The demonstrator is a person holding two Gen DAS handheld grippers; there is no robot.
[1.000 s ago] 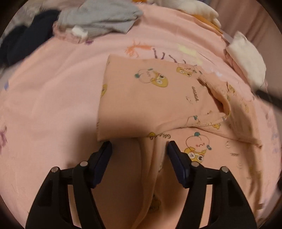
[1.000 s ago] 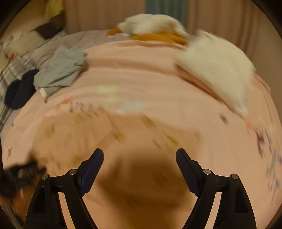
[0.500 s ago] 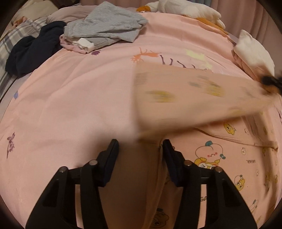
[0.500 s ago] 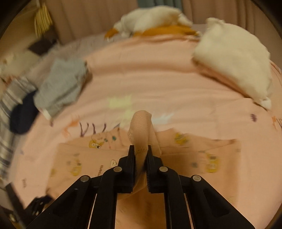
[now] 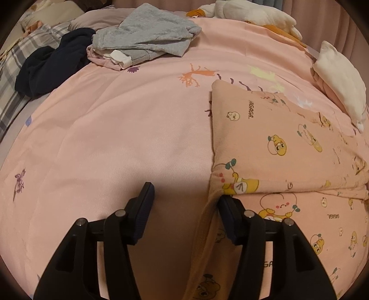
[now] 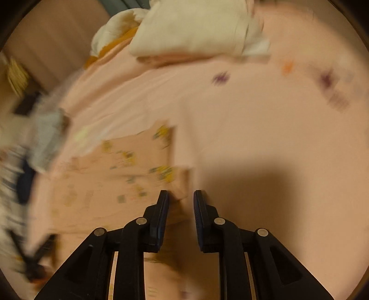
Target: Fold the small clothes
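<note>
The left gripper [image 5: 184,207] hovers low over a pink bedspread with small animal prints [image 5: 115,138], its jaws spread wide and holding nothing. Its right finger [image 5: 227,215] sits just at the left edge of a peach-pink child's garment printed with yellow cartoon chicks [image 5: 288,143], which lies folded on the bed, the upper layer doubled over the lower one. The word "GAGAGA" is printed on the fabric in several places.

The right gripper [image 6: 181,203] has its jaws partly open, with a narrow gap between them. A corner of the same peach-pink garment [image 6: 129,166] lies at the fingertips; motion blur hides whether the cloth touches them.

At the far side of the bed lie a crumpled grey sweatshirt [image 5: 147,39], a dark navy garment [image 5: 50,64] and a folded cream-white cloth [image 5: 341,78]. A white and orange plush toy [image 5: 253,13] rests at the bed's far edge.
</note>
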